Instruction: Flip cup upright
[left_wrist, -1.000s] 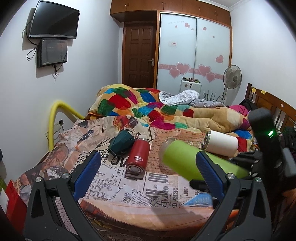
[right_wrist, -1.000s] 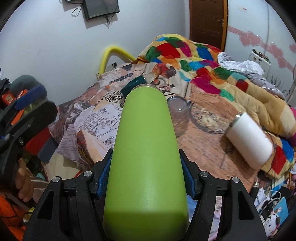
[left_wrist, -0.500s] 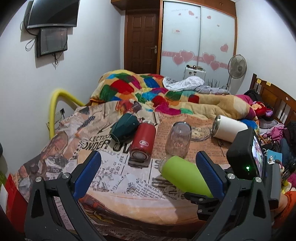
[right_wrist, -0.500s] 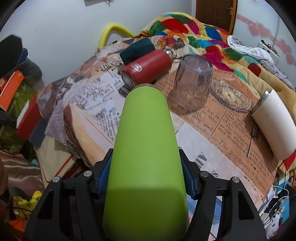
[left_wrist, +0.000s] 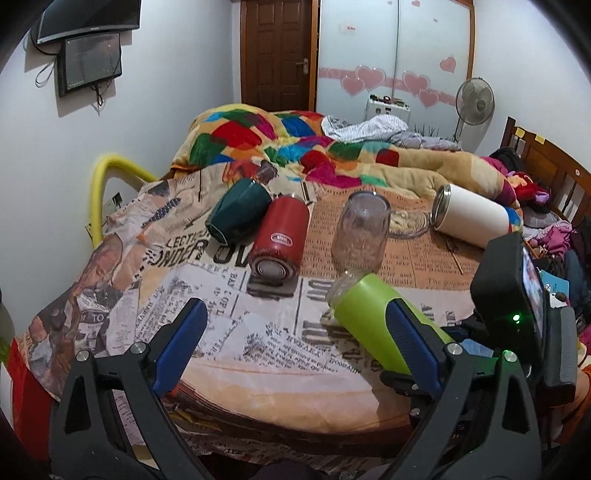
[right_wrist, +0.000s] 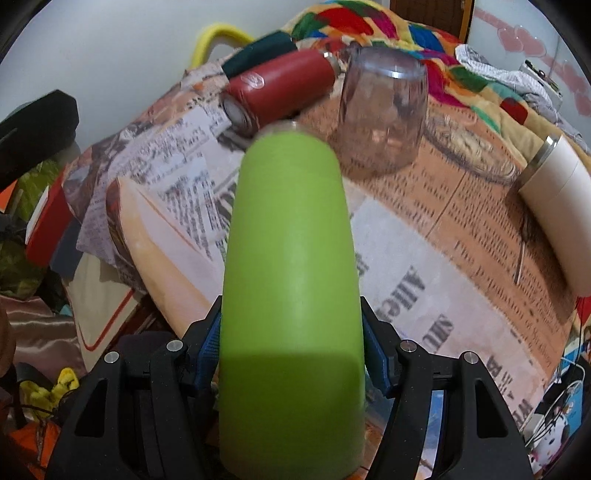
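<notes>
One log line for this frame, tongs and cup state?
right tongs: shut on green cup | cup: tilted, rim low near bedspread | left tongs: open, empty

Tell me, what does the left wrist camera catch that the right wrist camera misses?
Only the left view shows the door, the fan, the wall screens and its own open left gripper. Only the right view shows the right gripper with blue fingers clamped on the green cup. Both show that green cup, the red bottle, the upside-down clear glass and the white cup.
</notes>
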